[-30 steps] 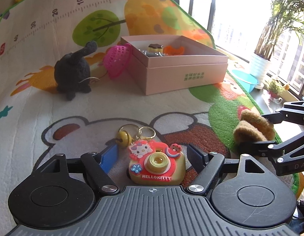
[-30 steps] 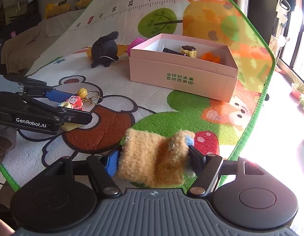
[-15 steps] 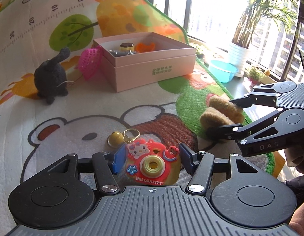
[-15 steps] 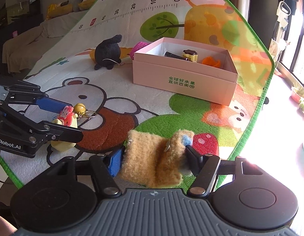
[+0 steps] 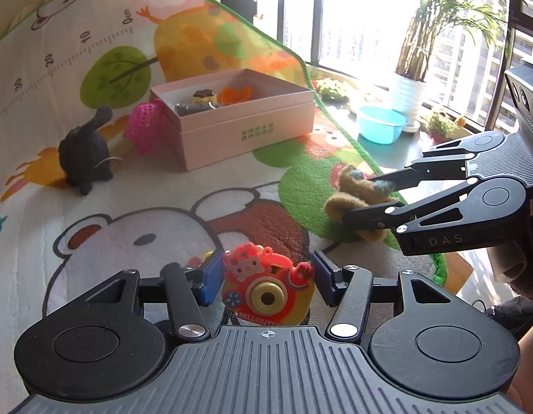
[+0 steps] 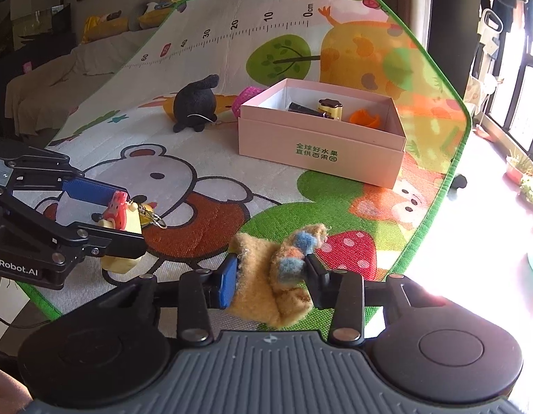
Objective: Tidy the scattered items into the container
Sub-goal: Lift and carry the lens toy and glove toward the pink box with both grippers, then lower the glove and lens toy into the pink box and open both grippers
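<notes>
My left gripper (image 5: 266, 281) is shut on a red and yellow Hello Kitty toy camera (image 5: 266, 291) with a keyring, held above the play mat; it also shows in the right wrist view (image 6: 119, 217). My right gripper (image 6: 271, 274) is shut on a tan fuzzy cloth toy (image 6: 266, 283), lifted off the mat; it shows in the left wrist view (image 5: 356, 193). The open pink box (image 5: 245, 127) (image 6: 321, 145) stands farther ahead and holds a small yellow-brown toy (image 6: 330, 107), an orange piece (image 6: 365, 117) and a dark item.
A black plush toy (image 5: 83, 153) (image 6: 195, 105) and a pink mesh item (image 5: 144, 127) lie left of the box on the mat (image 6: 183, 79). A blue basin (image 5: 380, 124) and potted plants (image 5: 408, 79) stand by the window beyond the mat's green edge.
Both grippers have risen off the mat with their toys held. The camera's keyring has left the mat. The views have swung right toward the window.
</notes>
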Action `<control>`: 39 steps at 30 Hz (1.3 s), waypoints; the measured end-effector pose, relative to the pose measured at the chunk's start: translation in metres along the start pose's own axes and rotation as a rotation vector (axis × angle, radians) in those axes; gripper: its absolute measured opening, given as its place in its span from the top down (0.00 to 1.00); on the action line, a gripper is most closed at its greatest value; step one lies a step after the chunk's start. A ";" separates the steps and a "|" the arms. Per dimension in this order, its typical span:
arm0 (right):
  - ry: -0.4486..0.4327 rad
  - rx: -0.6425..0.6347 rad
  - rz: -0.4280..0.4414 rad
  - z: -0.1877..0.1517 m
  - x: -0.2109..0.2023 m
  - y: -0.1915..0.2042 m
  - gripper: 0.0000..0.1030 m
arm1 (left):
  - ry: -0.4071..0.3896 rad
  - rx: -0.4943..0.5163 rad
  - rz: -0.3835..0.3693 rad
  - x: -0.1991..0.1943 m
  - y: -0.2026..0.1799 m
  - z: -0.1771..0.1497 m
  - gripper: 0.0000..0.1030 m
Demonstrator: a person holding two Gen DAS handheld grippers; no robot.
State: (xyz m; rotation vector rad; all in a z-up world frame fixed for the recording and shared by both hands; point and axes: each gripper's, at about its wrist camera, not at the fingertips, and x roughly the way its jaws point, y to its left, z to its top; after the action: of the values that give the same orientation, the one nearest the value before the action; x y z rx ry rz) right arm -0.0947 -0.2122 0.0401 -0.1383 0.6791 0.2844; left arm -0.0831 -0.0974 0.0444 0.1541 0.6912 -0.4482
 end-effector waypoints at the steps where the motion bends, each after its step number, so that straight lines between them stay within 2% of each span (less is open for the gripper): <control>1: -0.002 0.002 -0.002 0.000 -0.002 0.000 0.63 | -0.005 -0.004 0.002 -0.002 0.000 0.000 0.42; 13: -0.036 0.016 -0.015 0.002 -0.020 -0.006 0.75 | -0.069 0.032 0.008 -0.022 -0.009 0.011 0.42; 26: -0.034 -0.001 0.020 0.019 -0.016 -0.014 0.76 | -0.089 0.067 0.005 -0.016 -0.010 0.030 0.42; 32: -0.080 -0.025 0.015 0.057 -0.006 -0.033 0.76 | -0.119 0.112 0.010 -0.007 -0.006 0.052 0.42; 38: -0.162 0.063 0.005 0.145 0.031 -0.090 0.76 | -0.206 0.164 0.023 0.023 0.021 0.109 0.42; 39: -0.172 0.080 0.007 0.158 0.040 -0.098 0.72 | -0.232 0.164 0.030 0.031 0.027 0.122 0.42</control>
State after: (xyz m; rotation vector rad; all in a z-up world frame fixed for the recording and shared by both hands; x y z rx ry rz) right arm 0.0591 -0.2630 0.1395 -0.0341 0.5196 0.2719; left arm 0.0205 -0.1184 0.1172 0.2626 0.4239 -0.4857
